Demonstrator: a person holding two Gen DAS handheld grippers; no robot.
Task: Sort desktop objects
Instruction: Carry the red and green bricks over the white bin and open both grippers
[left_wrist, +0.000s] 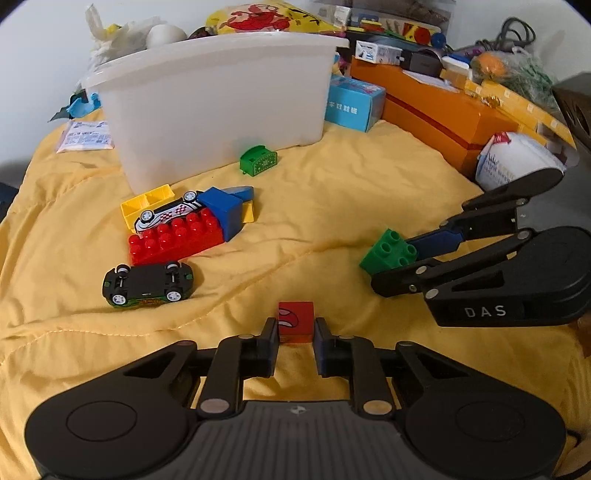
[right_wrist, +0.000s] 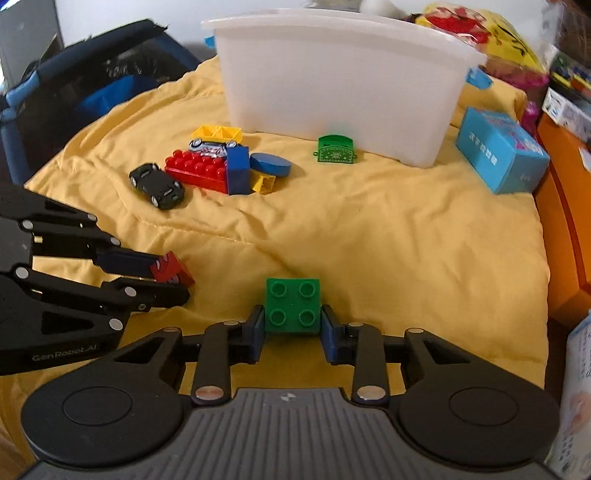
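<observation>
Translucent white plastic bin (right_wrist: 332, 88) lies at 12 o'clock — green studded brick (right_wrist: 293, 305) pinched by right gripper (right_wrist: 293, 323), red printed cube (left_wrist: 295, 318) by left gripper (left_wrist: 295, 330).

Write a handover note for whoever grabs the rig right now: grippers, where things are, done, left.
Left gripper: shut on the red block, low over the yellow cloth.
Right gripper: shut on the green brick, also near the cloth.
White bin stands at the back; its inside is not visible.
Still on the cloth: black car, a pile with the red plate, white car, blue block and yellow pieces, and a green chest by the bin.
Done: two pieces gripped. Left: everything else.
</observation>
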